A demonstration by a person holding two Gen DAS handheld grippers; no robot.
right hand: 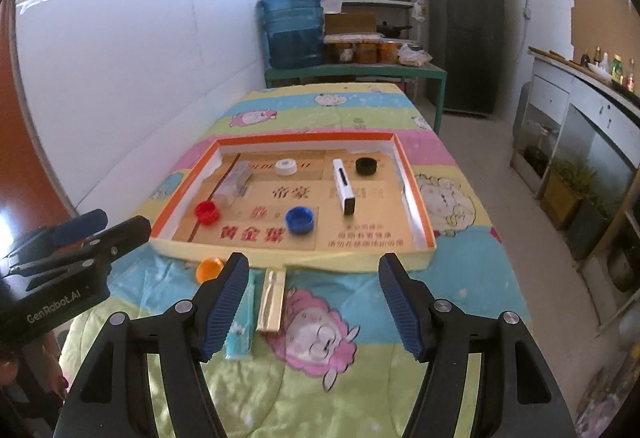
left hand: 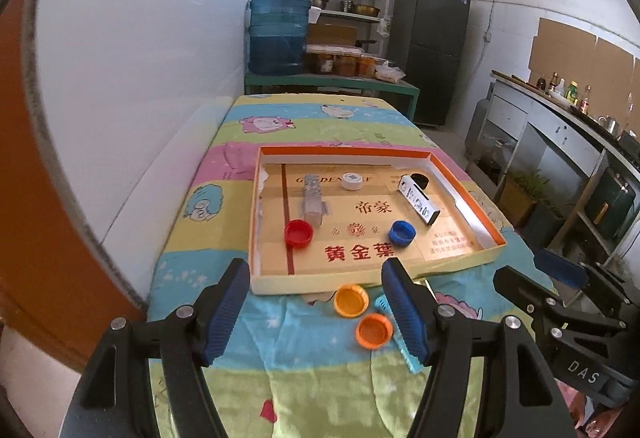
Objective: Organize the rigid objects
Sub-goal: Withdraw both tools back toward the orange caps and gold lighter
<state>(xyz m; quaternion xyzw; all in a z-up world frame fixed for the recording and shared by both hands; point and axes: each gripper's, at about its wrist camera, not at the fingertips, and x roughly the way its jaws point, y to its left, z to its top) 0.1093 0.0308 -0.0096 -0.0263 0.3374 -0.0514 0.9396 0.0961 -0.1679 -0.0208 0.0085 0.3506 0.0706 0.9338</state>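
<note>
Ahead of both grippers, on the quilt (right hand: 460, 278), lies the shallow box (left hand: 464, 268), its near wall just beyond the fingertips. Inside it sit a white bar (right hand: 344, 186), a clear case (left hand: 314, 202), a blue cap (right hand: 299, 220), a red cap (left hand: 298, 233), a white cap (right hand: 286, 166) and a black cap (right hand: 366, 165). The left gripper (left hand: 316, 308) stands wide and empty; two orange caps (left hand: 351, 300) lie on the quilt between its fingers, short of the box. The right gripper (right hand: 314, 302) is also wide and empty, with a gold packet (right hand: 272, 298) between its fingers and a teal strip (right hand: 242, 322) beside its left finger.
</note>
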